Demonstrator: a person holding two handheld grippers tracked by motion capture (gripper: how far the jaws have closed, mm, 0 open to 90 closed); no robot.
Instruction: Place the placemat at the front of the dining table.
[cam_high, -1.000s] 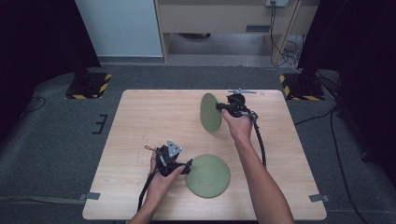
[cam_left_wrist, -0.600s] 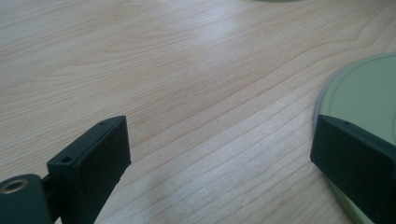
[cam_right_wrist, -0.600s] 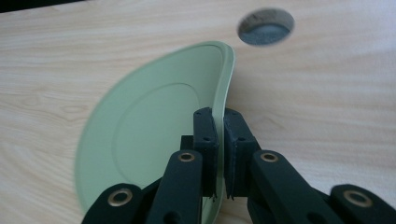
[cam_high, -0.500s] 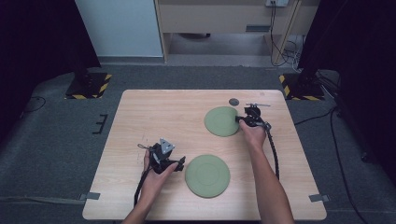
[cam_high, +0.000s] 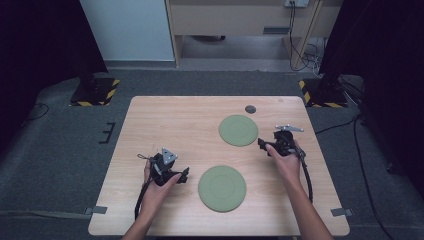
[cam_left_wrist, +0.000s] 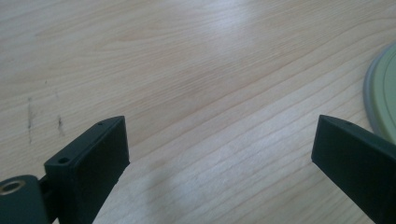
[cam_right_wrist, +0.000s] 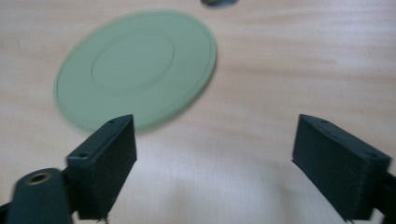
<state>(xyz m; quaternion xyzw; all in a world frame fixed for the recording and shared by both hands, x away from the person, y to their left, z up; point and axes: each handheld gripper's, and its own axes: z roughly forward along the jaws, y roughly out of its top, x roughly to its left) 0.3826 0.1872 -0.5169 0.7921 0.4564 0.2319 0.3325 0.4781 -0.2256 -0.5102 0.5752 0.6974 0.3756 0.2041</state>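
Two flat green plates lie on the wooden table. The far plate rests just left of my right gripper. Its jaws have just been opening and stand wide with nothing between them, a little short of the plate's rim. The near plate lies right of my left gripper, which is open over bare wood. In the left gripper view, that plate's rim shows at the right edge.
A small dark disc sits on the table beyond the far plate. Bare wood spreads across the left half. Cables trail from both grippers toward the front edge. Grey floor surrounds the table, with yellow-black stand bases behind it.
The right gripper lowered the far plate from tilted on edge to flat, let go and drew back to the right. The left gripper slid left, away from the near plate.
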